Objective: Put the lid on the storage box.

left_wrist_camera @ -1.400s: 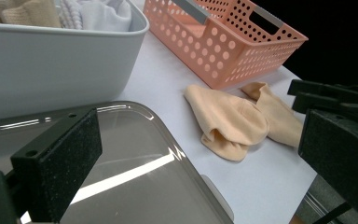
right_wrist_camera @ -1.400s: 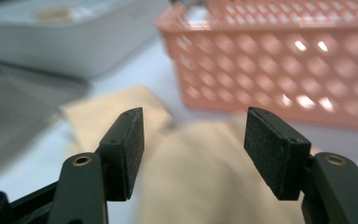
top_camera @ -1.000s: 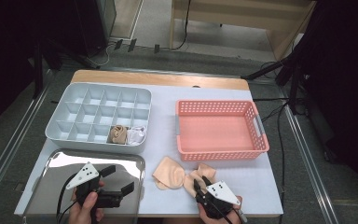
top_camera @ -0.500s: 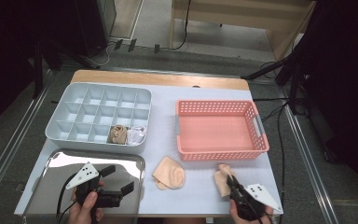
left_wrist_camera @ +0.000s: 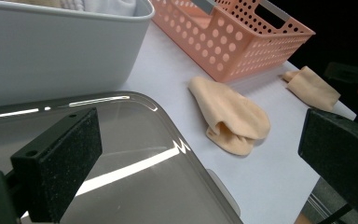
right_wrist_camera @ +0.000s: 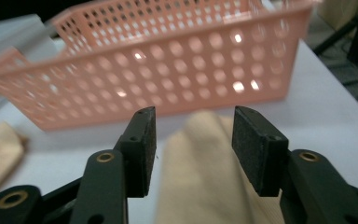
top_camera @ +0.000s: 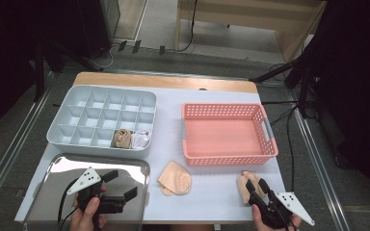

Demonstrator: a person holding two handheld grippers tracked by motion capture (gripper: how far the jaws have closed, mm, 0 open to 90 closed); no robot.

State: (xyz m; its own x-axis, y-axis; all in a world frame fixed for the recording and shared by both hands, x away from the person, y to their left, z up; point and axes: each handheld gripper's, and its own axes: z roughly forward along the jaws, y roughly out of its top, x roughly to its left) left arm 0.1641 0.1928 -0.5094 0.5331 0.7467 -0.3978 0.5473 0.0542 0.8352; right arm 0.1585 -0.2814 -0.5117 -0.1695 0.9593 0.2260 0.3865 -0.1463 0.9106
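My right gripper (top_camera: 256, 187) sits at the near right edge of the table (top_camera: 221, 192), jaws partly apart, having just been opening; in the right gripper view a beige sock (right_wrist_camera: 205, 172) lies between the pads, pads not pressing on it. In the high view that same sock (top_camera: 246, 183) rests on the table just in front of the pink basket's near right corner, gripper tips over its near end. My left gripper (top_camera: 120, 185) hangs over the shiny metal tray (top_camera: 48, 192) at the near left, jaws wide, nothing between them. In the left gripper view the tray's rim (left_wrist_camera: 200, 172) runs under the pads. A second beige sock (top_camera: 174, 178), folded, lies on the table between tray and basket, just beside the tray's right edge, well apart from the first sock. Farther back right, pink perforated basket (top_camera: 270, 149), inside bare. Farther back left, grey divided organizer (top_camera: 67, 103), two near-row compartments filled: a tan rolled sock (top_camera: 121, 138) and a white rolled sock (top_camera: 141, 139) side by side. Bare wood edge of table (top_camera: 164, 81) at the far side.
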